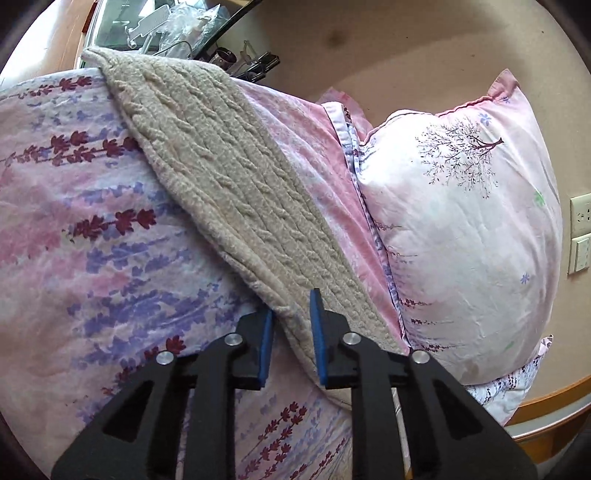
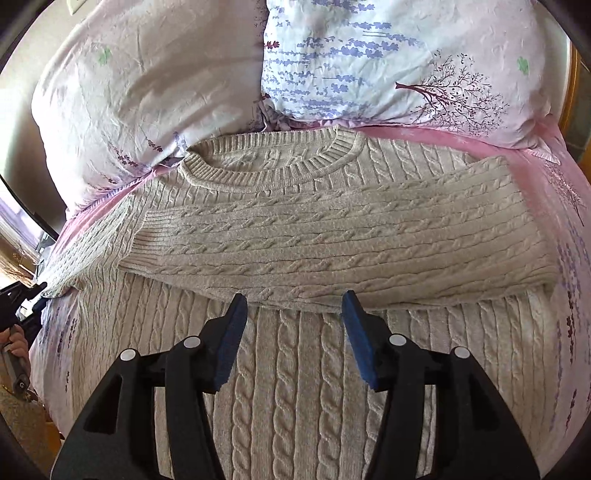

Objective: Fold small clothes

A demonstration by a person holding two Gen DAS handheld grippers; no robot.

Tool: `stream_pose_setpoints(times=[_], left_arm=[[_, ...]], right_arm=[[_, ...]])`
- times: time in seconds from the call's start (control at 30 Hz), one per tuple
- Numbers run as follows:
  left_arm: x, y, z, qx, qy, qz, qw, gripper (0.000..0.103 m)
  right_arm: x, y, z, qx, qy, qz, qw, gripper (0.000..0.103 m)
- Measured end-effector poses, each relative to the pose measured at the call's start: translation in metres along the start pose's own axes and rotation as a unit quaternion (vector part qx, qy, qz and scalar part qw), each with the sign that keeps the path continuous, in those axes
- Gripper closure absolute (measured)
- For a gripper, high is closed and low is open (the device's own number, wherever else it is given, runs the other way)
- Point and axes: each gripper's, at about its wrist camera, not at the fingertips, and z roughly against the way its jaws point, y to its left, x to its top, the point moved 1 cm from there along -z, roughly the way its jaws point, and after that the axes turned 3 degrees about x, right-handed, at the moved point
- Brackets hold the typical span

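A beige cable-knit sweater [image 2: 295, 369] lies flat on a floral bedsheet [image 2: 576, 258], neck toward the pillows. One sleeve [image 2: 332, 243] is folded across the chest. My right gripper [image 2: 293, 306] is open just above the sweater's body, below the folded sleeve's edge, holding nothing. In the left wrist view the other sleeve [image 1: 236, 192] stretches away over the bedsheet [image 1: 92, 240]. My left gripper [image 1: 291, 314] is part open with its blue pads either side of the sleeve's edge, not clamped on it.
Two floral pillows [image 2: 147, 92] [image 2: 406, 62] lie behind the sweater's neck; one shows in the left wrist view [image 1: 461, 229]. A cluttered glass-topped table [image 1: 166, 29] stands beyond the bed. Wall sockets [image 1: 580, 232] are at the right. The left gripper and hand [image 2: 14, 325] show in the right view.
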Motion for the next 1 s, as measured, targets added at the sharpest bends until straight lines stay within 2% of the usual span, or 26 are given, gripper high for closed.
stream_pose_setpoints(times=[0.1, 0.17, 0.23, 0.3, 0.4, 0.47, 0.53, 0.6, 0.67, 0.7, 0.77, 0.83, 0.87, 0.9, 0.97, 1.0], left_arm=[[-0.006, -0.020, 0.009, -0.020, -0.018, -0.024, 0.9993, 0.096], [-0.015, -0.041, 0.017, -0.049, -0.026, -0.048, 0.9973, 0.097], [-0.030, -0.071, 0.022, -0.089, -0.017, -0.077, 0.9929, 0.097], [-0.053, -0.107, 0.022, -0.123, -0.005, -0.122, 0.9848, 0.097], [-0.102, -0.156, 0.009, -0.171, 0.034, -0.186, 0.9670, 0.097], [-0.141, -0.179, -0.010, -0.190, 0.066, -0.221, 0.9542, 0.097], [-0.182, -0.193, -0.037, -0.181, 0.107, -0.256, 0.9436, 0.095], [-0.216, -0.192, -0.070, -0.151, 0.162, -0.266, 0.9382, 0.092], [-0.234, -0.180, -0.090, -0.119, 0.194, -0.257, 0.9391, 0.091], [-0.235, -0.174, -0.095, -0.108, 0.199, -0.246, 0.9423, 0.087], [-0.224, -0.165, -0.096, -0.110, 0.201, -0.217, 0.9489, 0.078], [-0.208, -0.160, -0.086, -0.107, 0.181, -0.198, 0.9574, 0.070], [-0.199, -0.160, -0.081, -0.096, 0.160, -0.192, 0.9636, 0.062], [-0.190, -0.156, -0.074, -0.084, 0.136, -0.185, 0.9698, 0.059], [-0.165, -0.145, -0.066, -0.073, 0.108, -0.155, 0.9792, 0.059], [-0.156, -0.140, -0.064, -0.072, 0.099, -0.134, 0.9834, 0.065]], right_arm=[[0.004, -0.008, 0.011, 0.005, -0.013, -0.009, 1.000, 0.048], [0.007, -0.016, 0.020, 0.008, -0.024, -0.018, 1.000, 0.048], [0.009, -0.024, 0.028, 0.010, -0.035, -0.025, 0.999, 0.048], [0.011, -0.033, 0.035, 0.011, -0.043, -0.035, 0.998, 0.047], [0.010, -0.046, 0.042, 0.012, -0.052, -0.050, 0.997, 0.047], [0.007, -0.053, 0.042, 0.012, -0.051, -0.058, 0.997, 0.047], [0.003, -0.058, 0.040, 0.009, -0.047, -0.064, 0.997, 0.047], [0.000, -0.064, 0.037, 0.007, -0.040, -0.070, 0.997, 0.047], [-0.002, -0.069, 0.036, 0.005, -0.036, -0.076, 0.996, 0.047], [-0.003, -0.072, 0.036, 0.005, -0.036, -0.078, 0.996, 0.047], [-0.004, -0.075, 0.038, 0.003, -0.041, -0.078, 0.996, 0.047], [-0.003, -0.078, 0.038, 0.003, -0.044, -0.081, 0.996, 0.047], [-0.003, -0.079, 0.038, 0.005, -0.045, -0.082, 0.996, 0.047], [-0.003, -0.079, 0.038, 0.006, -0.046, -0.083, 0.995, 0.047], [-0.003, -0.079, 0.038, 0.012, -0.047, -0.083, 0.995, 0.047], [-0.003, -0.080, 0.038, 0.013, -0.047, -0.083, 0.995, 0.047]])
